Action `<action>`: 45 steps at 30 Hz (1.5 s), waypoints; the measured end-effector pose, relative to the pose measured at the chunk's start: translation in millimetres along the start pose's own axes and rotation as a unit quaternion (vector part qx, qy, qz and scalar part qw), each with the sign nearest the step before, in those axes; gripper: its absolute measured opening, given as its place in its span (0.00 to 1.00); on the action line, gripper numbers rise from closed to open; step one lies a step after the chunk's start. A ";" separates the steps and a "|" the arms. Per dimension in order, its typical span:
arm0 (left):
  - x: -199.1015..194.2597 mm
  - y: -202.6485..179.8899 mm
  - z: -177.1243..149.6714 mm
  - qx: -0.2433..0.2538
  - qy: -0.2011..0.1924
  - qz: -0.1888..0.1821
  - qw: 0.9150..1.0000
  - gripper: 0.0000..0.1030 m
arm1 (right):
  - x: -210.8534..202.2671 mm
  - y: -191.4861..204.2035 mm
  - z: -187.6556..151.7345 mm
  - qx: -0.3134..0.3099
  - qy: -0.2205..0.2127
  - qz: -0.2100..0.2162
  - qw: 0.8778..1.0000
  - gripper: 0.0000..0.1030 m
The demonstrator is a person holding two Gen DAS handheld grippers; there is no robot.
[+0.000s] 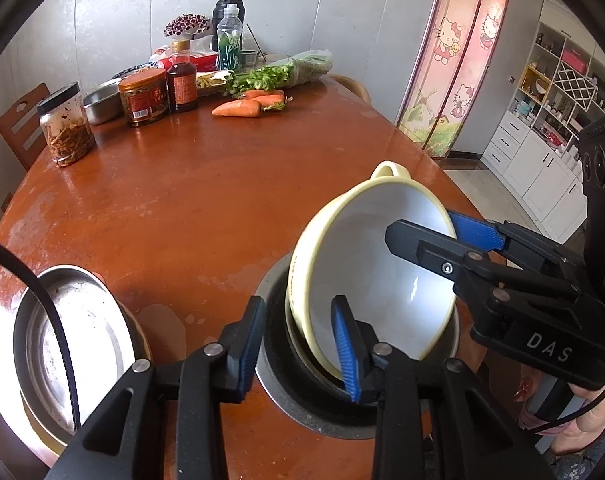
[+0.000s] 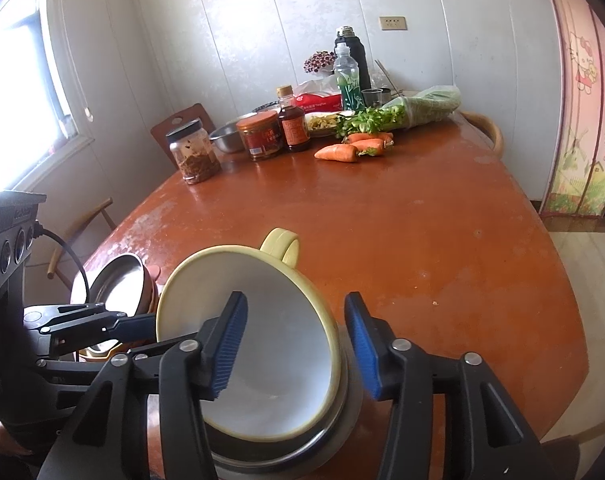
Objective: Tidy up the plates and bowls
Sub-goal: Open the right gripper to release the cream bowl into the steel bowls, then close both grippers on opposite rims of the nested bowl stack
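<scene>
A cream bowl with a loop handle [image 1: 366, 264] [image 2: 270, 340] leans tilted inside a steel bowl [image 1: 286, 396] [image 2: 326, 436] at the table's near edge. My left gripper [image 1: 298, 352] is open, its jaws astride the bowl's near rim, one pad inside. My right gripper [image 2: 298, 348] is open too, jaws astride the bowl's right rim; in the left wrist view it [image 1: 434, 228] comes in from the right. A stack of steel and orange plates [image 1: 74, 352] [image 2: 122, 288] sits to the left.
The brown table [image 1: 222, 184] carries at its far end a jar [image 1: 66, 124], a red tin [image 1: 144, 96], a sauce bottle [image 1: 181, 76], a steel basin [image 1: 102, 100], carrots [image 1: 246, 104], greens and bottles. A chair stands at the left, cabinets at the right.
</scene>
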State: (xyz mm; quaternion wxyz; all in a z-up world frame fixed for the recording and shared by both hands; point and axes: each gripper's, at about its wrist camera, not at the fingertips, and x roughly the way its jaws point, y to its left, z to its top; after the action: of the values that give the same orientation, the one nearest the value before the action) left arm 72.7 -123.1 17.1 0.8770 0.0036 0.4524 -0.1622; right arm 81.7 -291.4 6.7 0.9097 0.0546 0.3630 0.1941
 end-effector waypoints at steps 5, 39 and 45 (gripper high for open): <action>-3.4 0.3 0.0 0.003 -0.004 0.004 1.000 0.38 | -2.8 -1.5 1.2 0.007 -0.004 0.001 1.000 0.56; -41.2 11.9 -5.7 -0.014 -0.036 0.009 0.999 0.75 | -44.1 -13.0 6.4 0.025 -0.049 -0.024 0.998 0.76; -34.3 13.4 -11.9 -0.022 -0.011 -0.007 1.000 0.78 | -46.0 -18.1 -3.2 0.036 -0.037 -0.029 0.998 0.77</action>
State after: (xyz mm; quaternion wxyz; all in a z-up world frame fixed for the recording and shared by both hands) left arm 48.7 -99.0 35.5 0.8808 -0.0208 0.4459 -0.1582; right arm 54.7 -326.3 29.4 0.9251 0.0840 0.3376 0.1524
